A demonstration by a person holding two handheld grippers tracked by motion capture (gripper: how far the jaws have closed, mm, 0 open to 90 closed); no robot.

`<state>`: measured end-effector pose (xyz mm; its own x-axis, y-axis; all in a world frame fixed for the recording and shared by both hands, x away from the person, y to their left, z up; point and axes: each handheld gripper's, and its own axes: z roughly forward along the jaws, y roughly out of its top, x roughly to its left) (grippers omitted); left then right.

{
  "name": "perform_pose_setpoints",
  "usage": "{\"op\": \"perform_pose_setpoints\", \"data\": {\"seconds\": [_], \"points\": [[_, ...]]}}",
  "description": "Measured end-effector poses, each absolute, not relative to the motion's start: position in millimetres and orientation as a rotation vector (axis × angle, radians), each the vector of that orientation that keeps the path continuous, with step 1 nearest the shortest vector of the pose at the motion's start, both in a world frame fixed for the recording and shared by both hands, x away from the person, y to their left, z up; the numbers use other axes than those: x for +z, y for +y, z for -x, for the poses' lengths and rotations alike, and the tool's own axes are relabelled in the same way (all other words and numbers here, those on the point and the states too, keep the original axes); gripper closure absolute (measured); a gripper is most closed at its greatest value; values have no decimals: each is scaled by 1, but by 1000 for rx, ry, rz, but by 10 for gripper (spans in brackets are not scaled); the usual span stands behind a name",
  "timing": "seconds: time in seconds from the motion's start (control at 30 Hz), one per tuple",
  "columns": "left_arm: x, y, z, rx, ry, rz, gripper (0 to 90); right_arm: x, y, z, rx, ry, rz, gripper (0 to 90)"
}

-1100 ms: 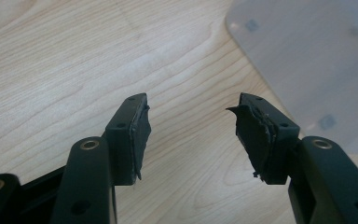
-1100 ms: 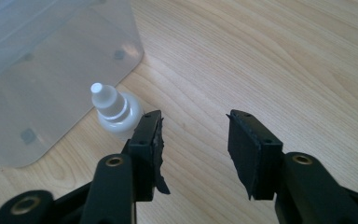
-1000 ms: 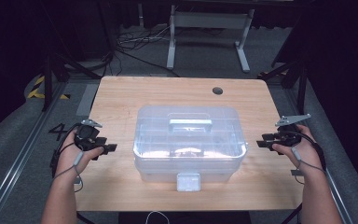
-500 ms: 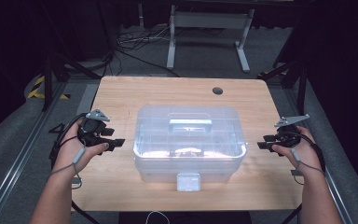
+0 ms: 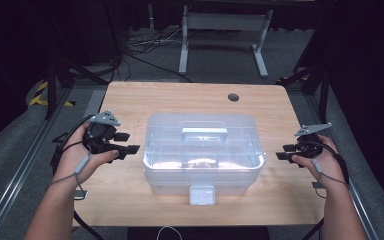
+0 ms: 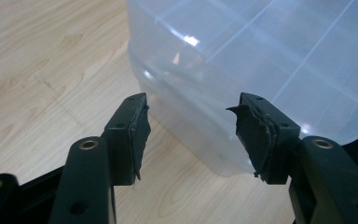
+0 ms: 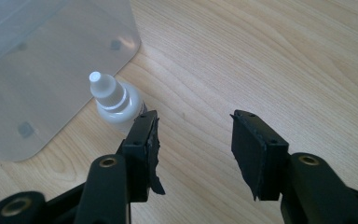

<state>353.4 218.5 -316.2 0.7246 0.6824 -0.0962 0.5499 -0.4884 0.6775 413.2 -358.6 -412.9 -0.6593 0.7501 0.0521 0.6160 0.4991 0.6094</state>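
Two hand-held tools flank a clear plastic storage box (image 5: 202,152) that sits closed at the middle of a pale wooden table (image 5: 145,100), its moulded carry handle (image 5: 203,133) lying flat on the lid and a white latch (image 5: 201,194) on the wall facing the person. The left tool (image 5: 127,148) hovers just beside the box's left end, jaws spread and holding nothing; in the left gripper view (image 6: 191,135) a rounded corner of the box (image 6: 242,70) sits beyond the gap between them. The right tool (image 5: 283,151) waits near the box's right end, its jaws likewise spread and empty. In the right gripper view (image 7: 193,140) a small white dropper bottle (image 7: 114,105) stands on the table just beside the box's corner (image 7: 37,74), outside the nearer jaw rather than between the two.
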Motion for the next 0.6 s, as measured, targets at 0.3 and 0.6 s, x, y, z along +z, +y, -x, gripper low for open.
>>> {"op": "perform_pose_setpoints", "data": {"seconds": [0.3,0.6], "points": [[-307,197,-362,216,808,-2191,427,-415,-355,-411,885,2520,-1153,525],[-295,168,-373,206,720,-2222,417,-416,-358,-402,895,2492,-1160,524]]}}
